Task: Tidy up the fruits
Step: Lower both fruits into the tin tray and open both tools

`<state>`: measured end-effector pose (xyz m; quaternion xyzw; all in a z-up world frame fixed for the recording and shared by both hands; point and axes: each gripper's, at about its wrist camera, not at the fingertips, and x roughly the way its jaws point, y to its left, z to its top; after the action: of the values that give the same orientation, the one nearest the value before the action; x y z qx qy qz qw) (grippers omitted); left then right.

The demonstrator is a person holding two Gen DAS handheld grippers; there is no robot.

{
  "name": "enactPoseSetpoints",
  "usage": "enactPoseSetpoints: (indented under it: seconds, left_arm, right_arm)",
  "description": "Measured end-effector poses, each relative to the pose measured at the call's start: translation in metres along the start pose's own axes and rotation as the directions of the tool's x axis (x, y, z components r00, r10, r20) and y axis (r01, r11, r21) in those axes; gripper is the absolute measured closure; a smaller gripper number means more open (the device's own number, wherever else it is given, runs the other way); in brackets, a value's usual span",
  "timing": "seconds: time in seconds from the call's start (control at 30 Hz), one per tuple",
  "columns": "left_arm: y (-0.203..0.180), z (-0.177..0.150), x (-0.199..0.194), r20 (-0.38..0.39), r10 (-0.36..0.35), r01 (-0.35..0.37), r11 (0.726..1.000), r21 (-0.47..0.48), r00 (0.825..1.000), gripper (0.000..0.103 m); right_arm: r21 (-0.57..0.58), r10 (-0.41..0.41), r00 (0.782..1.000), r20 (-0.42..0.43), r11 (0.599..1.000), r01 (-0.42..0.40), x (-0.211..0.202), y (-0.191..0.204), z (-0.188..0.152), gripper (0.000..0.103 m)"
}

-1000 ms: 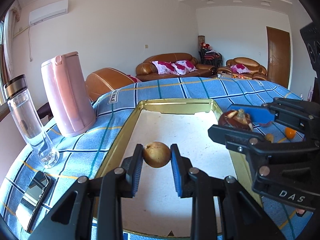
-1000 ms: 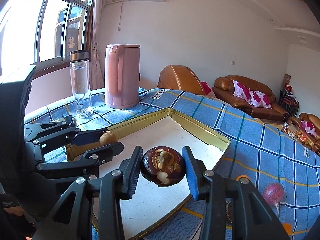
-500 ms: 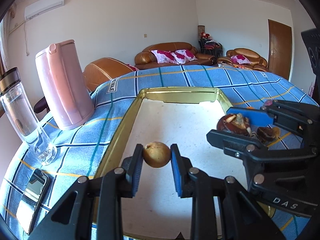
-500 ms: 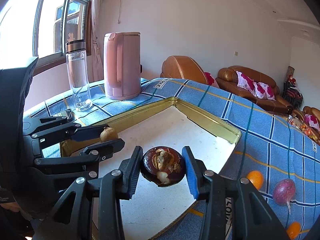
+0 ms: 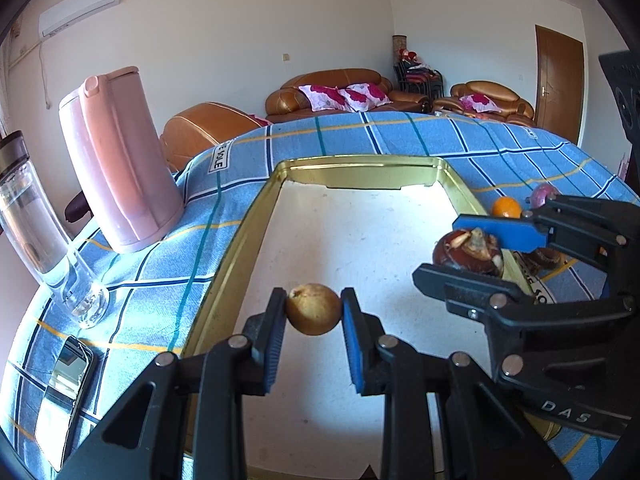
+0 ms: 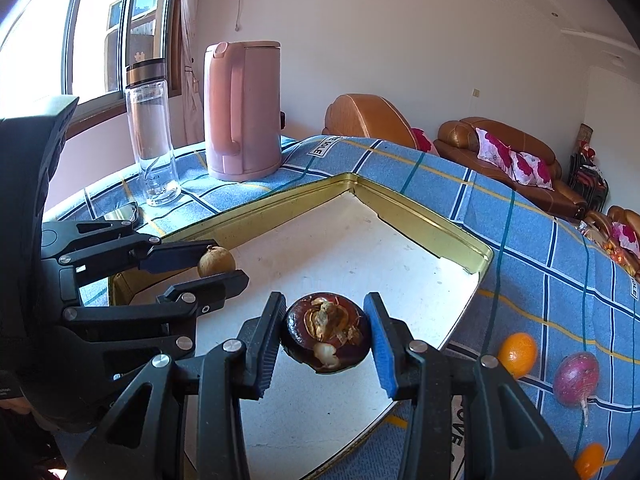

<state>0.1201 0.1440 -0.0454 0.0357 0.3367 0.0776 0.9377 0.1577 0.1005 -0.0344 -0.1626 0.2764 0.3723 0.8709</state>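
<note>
Home living room. Brown leather sofas [image 5: 342,90] with floral cushions [image 5: 344,96] along wall; wall-mounted air conditioner [image 5: 78,6]; wooden door [image 5: 559,80]; curtained window [image 6: 100,36]. Table under blue checked cloth [image 5: 400,136] bears pink electric kettle [image 6: 242,110], glass bottle [image 6: 152,132], phone [image 5: 60,392].
</note>
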Motion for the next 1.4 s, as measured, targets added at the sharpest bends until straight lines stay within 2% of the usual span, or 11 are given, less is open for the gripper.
enactPoseSetpoints:
  seconds: [0.6,1.4]
  left_arm:
    - [0.004,-0.004,0.012,-0.039,0.000,0.000,1.000,-0.002,0.999,0.074]
    - [0.007,-0.004,0.018,-0.058,0.001,-0.001,1.000,-0.011,0.998,0.074]
  right_arm:
    - [-0.006,0.005,0.999,-0.051,1.000,-0.005,0.011,0.002,-0.002,0.060]
    - [0.003,0.010,0.998,-0.065,1.000,-0.010,0.016,0.002,-0.004,0.060]
